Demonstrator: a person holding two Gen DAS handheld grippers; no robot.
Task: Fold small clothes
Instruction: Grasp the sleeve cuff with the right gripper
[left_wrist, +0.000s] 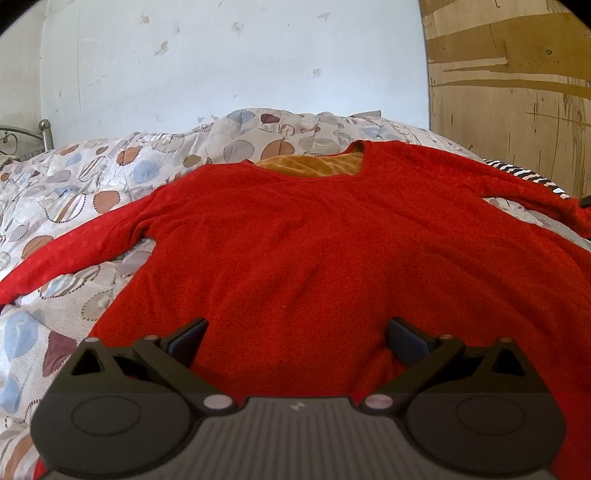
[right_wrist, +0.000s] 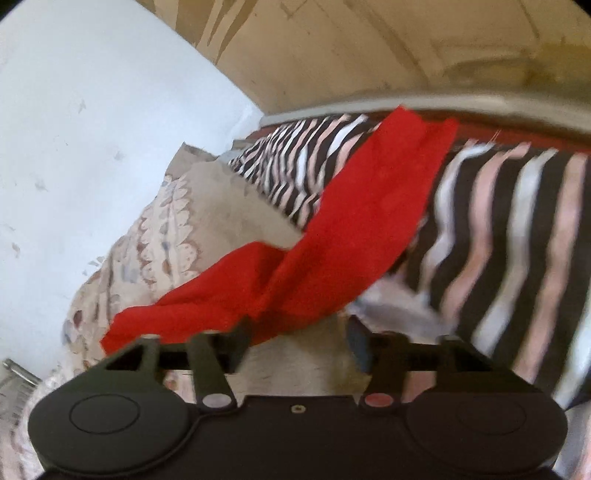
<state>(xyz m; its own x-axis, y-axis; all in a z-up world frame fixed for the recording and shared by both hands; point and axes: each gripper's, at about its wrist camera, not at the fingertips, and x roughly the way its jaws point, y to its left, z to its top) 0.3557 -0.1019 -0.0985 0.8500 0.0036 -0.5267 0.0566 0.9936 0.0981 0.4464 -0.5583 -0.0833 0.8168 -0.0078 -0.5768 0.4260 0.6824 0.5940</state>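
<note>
A red long-sleeved top (left_wrist: 314, 240) lies spread flat on the bed, neck away from me, with an orange lining (left_wrist: 314, 166) showing at the neckline. Both sleeves stretch out to the sides. My left gripper (left_wrist: 297, 332) hovers open over the lower middle of the top, its pads wide apart and pressing nothing. In the blurred right wrist view, the top's red sleeve (right_wrist: 351, 221) runs diagonally across a striped cloth. My right gripper (right_wrist: 299, 339) is open just short of the sleeve. The sleeve's near part passes by the left finger (right_wrist: 240, 339), and no cloth is pinched between the pads.
A patterned quilt (left_wrist: 74, 184) covers the bed under the top. A black, white and pink striped cloth (right_wrist: 498, 221) lies at the right side. A pale wall (left_wrist: 221, 55) and a wooden board (left_wrist: 517, 92) stand behind. A metal bed frame (left_wrist: 22, 140) shows far left.
</note>
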